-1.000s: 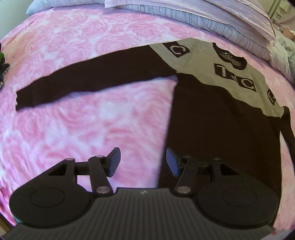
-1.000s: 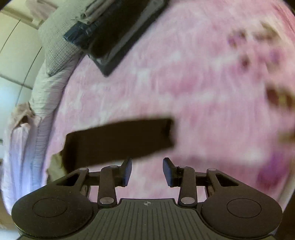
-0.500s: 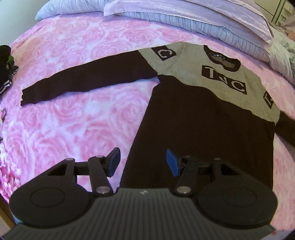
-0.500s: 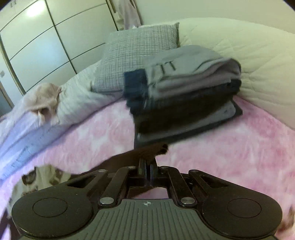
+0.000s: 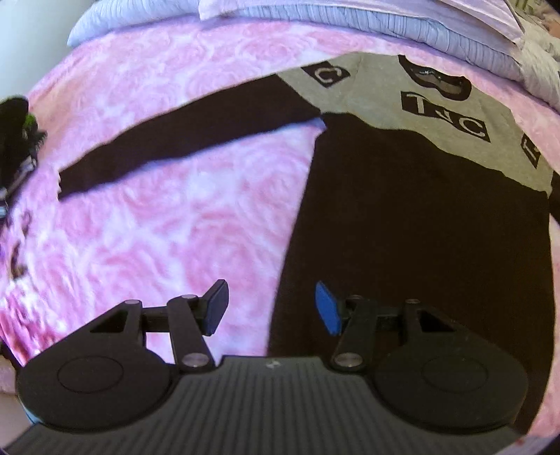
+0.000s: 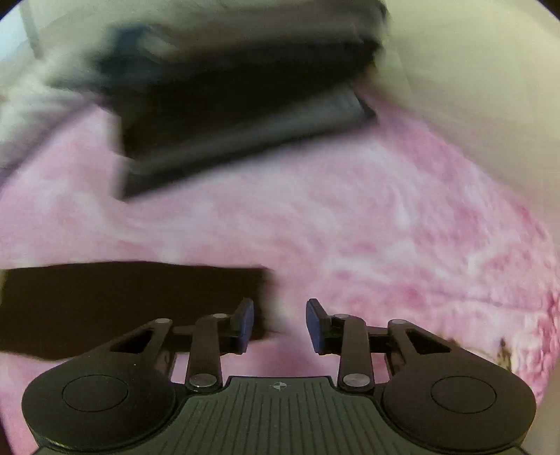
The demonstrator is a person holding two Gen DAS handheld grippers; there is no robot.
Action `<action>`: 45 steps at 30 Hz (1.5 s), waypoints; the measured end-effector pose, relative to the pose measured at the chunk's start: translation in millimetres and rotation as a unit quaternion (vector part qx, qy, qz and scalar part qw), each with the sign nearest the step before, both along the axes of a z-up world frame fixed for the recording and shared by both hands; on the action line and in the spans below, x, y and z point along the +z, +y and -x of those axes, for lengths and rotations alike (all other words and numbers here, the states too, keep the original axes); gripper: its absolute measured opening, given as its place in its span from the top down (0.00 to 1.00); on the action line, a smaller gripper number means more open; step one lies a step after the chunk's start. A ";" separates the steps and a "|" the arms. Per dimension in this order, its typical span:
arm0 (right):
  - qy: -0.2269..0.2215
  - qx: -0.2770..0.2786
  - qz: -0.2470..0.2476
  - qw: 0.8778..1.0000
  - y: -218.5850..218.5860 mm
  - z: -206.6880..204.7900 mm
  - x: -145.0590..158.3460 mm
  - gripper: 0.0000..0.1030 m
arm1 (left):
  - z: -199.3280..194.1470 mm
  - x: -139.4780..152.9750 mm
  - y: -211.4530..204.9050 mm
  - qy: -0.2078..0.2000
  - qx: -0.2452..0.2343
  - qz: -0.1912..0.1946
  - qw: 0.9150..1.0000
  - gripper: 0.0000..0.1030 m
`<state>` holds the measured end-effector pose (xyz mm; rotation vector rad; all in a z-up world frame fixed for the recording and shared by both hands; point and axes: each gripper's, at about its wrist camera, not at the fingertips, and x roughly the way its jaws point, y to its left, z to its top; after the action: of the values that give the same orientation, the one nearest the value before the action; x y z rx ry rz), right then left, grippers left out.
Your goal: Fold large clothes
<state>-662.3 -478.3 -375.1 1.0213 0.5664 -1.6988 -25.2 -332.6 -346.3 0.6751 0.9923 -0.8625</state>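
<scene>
Across a pink rose-patterned bedspread [image 5: 196, 224] lies a long-sleeved sweater [image 5: 420, 224], spread flat with its front up. Left wrist view: the body of the sweater is dark, almost black, and its upper chest and shoulders are grey [image 5: 385, 94], printed with black blocks bearing pale letters. The neckline [image 5: 437, 78] points toward the far side of the bed, where striped pale bedding [image 5: 367, 21] is bunched. One dark sleeve [image 5: 182, 140] reaches out straight to the left over the bedspread, its cuff near a dark object [image 5: 17, 136] at the frame's left edge, too blurred to identify. The left gripper [image 5: 271, 308] hovers above the lower side edge of the sweater's body; its jaws stand apart with nothing between them, the left pad over bare bedspread and the blue right pad [image 5: 327, 308] over dark cloth, neither visibly touching the fabric.

Right wrist view (strongly motion-blurred): the right gripper [image 6: 279, 325] hangs over the bedspread [image 6: 385, 238] just beside the end of the other dark sleeve [image 6: 122, 301], which lies flat and extends out of the frame's left edge. Its jaws have just been opening and are now released, with only pink bedspread between them; the left finger [image 6: 245, 323] overlaps the sleeve's cuff corner in the view, and contact cannot be judged. Farther back a stack of folded dark and grey garments [image 6: 245, 105] rests on the bedspread against a pale cream surface [image 6: 472, 70].
</scene>
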 end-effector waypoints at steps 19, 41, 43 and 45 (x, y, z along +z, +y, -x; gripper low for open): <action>0.007 0.424 0.016 0.905 97.4 -328.9 -56.8 0.71 | 36.0 -74.7 -28.3 0.016 -0.290 0.077 0.954 0.60; 0.024 0.304 -0.088 0.948 222.1 -320.1 -48.7 0.68 | 36.7 -56.4 108.7 0.082 -0.234 0.003 0.969 0.57; 0.013 0.317 -0.126 0.940 228.4 -311.5 -48.1 0.65 | 38.1 -52.9 122.8 0.089 -0.224 -0.015 0.970 0.56; -0.001 0.318 -0.179 0.931 233.0 -303.3 -48.5 0.65 | 40.6 -44.5 134.0 0.091 -0.208 -0.040 0.973 0.56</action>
<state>-359.0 -245.3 -423.5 0.9479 1.1013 -1.0358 -65.8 -198.6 -390.8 0.9024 1.0715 -1.2748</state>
